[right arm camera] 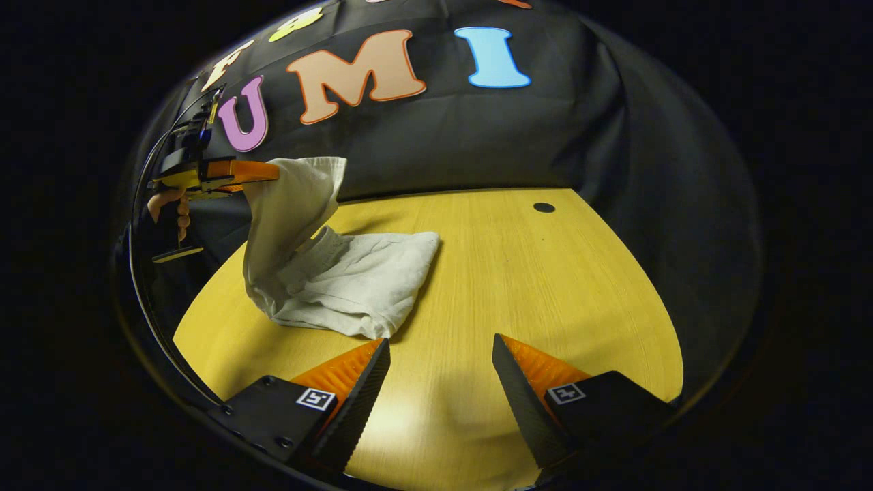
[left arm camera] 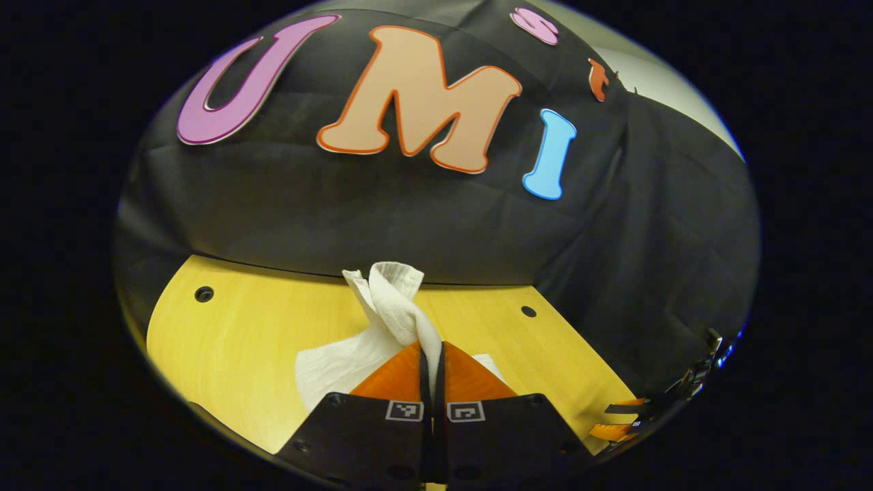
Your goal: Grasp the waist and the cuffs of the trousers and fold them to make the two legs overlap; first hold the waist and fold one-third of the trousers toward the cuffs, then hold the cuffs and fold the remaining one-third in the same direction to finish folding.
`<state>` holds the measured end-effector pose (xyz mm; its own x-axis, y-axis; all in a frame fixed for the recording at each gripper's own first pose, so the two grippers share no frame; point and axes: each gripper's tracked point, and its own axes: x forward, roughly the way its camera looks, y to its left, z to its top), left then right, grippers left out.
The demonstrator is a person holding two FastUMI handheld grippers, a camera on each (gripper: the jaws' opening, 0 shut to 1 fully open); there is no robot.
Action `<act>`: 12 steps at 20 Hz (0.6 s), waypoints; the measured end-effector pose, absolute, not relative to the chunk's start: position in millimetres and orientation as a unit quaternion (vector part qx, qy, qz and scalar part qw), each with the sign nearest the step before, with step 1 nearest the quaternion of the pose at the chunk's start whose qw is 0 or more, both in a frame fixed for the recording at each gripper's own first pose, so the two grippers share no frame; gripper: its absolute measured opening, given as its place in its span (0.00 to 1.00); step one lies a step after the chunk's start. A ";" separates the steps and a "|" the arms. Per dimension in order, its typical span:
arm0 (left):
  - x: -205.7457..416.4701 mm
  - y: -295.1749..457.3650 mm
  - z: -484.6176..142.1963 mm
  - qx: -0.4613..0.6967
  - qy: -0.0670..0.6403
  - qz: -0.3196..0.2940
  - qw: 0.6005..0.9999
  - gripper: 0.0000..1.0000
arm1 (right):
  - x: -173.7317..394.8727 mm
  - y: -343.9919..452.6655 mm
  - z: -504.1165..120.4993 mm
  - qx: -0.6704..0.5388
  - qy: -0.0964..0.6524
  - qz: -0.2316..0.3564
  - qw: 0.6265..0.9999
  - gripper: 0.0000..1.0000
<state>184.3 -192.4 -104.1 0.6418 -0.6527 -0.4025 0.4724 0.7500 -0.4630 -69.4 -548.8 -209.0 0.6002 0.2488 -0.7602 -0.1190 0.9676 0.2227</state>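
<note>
The trousers (right arm camera: 341, 276) are pale off-white cloth, partly lying bunched on the yellow wooden table (right arm camera: 532, 286). My left gripper (left arm camera: 432, 361) is shut on one end of the trousers (left arm camera: 395, 307), with cloth sticking up past its closed fingers. In the right gripper view, that left gripper (right arm camera: 269, 172) is raised at the far left, lifting the cloth off the table while a hand (right arm camera: 170, 204) holds it. My right gripper (right arm camera: 440, 354) stands open low over the table's near side, just right of the lying cloth, with nothing between its fingers.
The table has round holes (right arm camera: 543, 207) (left arm camera: 204, 294) (left arm camera: 528, 311) near its back edge. Black cloth walls close in behind and to the sides. In the left gripper view, part of the other gripper (left arm camera: 634, 416) shows at the lower right edge.
</note>
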 end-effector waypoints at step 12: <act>96.2 -291.9 -199.8 -0.040 0.357 -0.396 0.845 0.00 | -93.9 -585.6 -214.4 0.094 0.446 0.058 0.888 0.97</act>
<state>96.2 -291.9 -199.8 0.4311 -0.6981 -0.5717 0.6405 0.6830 -0.3511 -93.9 -585.6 -214.4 0.5952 0.1870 -0.7815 -0.0192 0.9756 0.2188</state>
